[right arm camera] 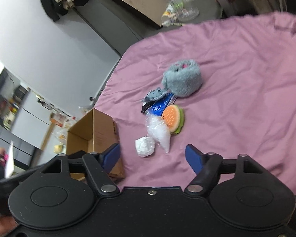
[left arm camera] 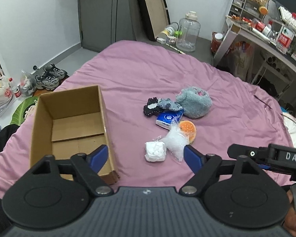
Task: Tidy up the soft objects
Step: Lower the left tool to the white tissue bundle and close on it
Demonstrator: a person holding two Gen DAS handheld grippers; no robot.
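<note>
I keep both tools, left tool point(left arm camera: 145, 156) and right tool point(right arm camera: 152, 156), open and empty above the white wad point(left arm camera: 155, 151), cardboard box point(left arm camera: 69, 122) alongside for dropping.

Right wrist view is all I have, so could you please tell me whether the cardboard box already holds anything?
Observer: No. The left wrist view looks down into the cardboard box and shows only its bare floor.
Operator: Thank you. What is the dark thing half hidden behind the blue tissue pack?
Observer: It is a small black fabric piece with a white patch, lying flat on the bed.
Operator: And what is the left gripper lined up with?
Observer: The left gripper has its jaws open and empty, with the white wad on the bed just ahead of them.
</note>
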